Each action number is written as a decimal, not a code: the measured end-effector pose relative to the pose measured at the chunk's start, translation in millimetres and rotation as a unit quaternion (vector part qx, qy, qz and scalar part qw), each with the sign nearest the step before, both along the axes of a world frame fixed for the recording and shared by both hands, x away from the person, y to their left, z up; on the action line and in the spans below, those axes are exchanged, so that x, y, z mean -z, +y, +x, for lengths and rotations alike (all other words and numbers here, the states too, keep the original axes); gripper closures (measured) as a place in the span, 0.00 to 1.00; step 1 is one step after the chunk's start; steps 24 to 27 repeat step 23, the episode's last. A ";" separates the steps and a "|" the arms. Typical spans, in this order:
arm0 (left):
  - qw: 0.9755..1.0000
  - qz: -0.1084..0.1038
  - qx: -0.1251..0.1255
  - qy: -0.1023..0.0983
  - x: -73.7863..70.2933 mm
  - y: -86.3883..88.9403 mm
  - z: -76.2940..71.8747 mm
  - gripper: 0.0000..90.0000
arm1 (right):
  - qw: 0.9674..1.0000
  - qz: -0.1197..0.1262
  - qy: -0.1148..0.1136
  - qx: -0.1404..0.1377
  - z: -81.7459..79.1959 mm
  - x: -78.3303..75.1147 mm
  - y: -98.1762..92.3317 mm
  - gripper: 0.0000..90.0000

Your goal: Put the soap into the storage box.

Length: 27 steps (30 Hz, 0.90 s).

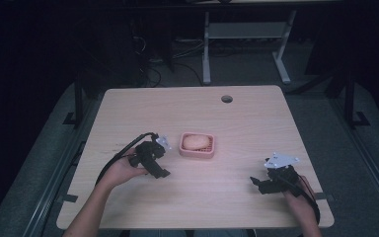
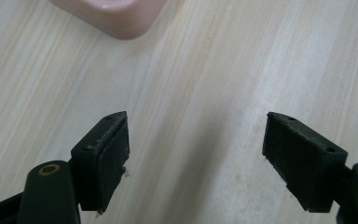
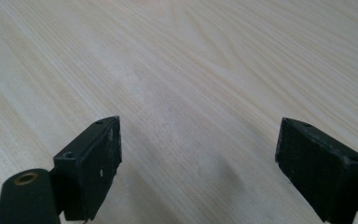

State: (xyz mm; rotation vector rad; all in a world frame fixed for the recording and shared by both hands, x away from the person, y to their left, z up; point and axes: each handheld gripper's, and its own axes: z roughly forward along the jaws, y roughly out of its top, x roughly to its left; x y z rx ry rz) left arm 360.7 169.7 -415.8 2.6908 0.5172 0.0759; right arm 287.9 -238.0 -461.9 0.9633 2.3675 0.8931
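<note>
- The left gripper [image 1: 164, 173], held in a person's left hand [image 1: 123, 170], sits low over the near-left part of the wooden table [image 1: 256, 118]; in the left gripper view its two black jaws stand wide apart with bare wood between them, holding nothing.
- The right gripper [image 1: 255, 183], held in the person's right hand [image 1: 296, 192] at the near-right of the table, also has its jaws spread wide and empty over plain tabletop in the right gripper view; a grey three-cornered plate [image 1: 281, 160] tops it.
- A black cable [image 1: 123, 150] loops from the left gripper back past the wrist.
- A pink soap dish [image 1: 197, 145] lies near the table's middle, just to the right of the left gripper and apart from it; one corner of it [image 2: 116, 14] shows at the far edge of the left gripper view.
- A pale, rounded bar of soap [image 1: 196, 142] rests inside the dish.
- A round grommet hole [image 1: 226, 98] marks the table's far edge.
- White desk legs [image 1: 206, 49] stand on the dim floor beyond.
</note>
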 end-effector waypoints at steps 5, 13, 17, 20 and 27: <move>1.000 -0.004 -0.003 -0.002 0.8 7.7 -8.7 0.25 | 1.000 -0.003 0.002 0.003 -0.6 0.4 -0.5 0.15; 1.000 -0.004 -0.008 -0.005 7.7 16.1 -24.6 0.25 | 1.000 -0.008 0.004 0.003 -0.3 1.8 -0.5 0.15; 1.000 -0.014 -0.016 -0.007 12.6 22.8 -35.9 0.25 | 1.000 -0.009 0.008 0.005 -0.5 2.6 -0.1 0.15; 0.999 -0.022 -0.023 -0.013 16.4 29.5 -45.9 0.25 | 1.000 -0.007 0.009 0.005 -0.6 2.8 0.3 0.15; 0.999 -0.032 -0.025 -0.022 18.9 37.1 -55.7 0.26 | 1.000 -0.011 0.007 0.002 -0.1 2.7 0.0 0.15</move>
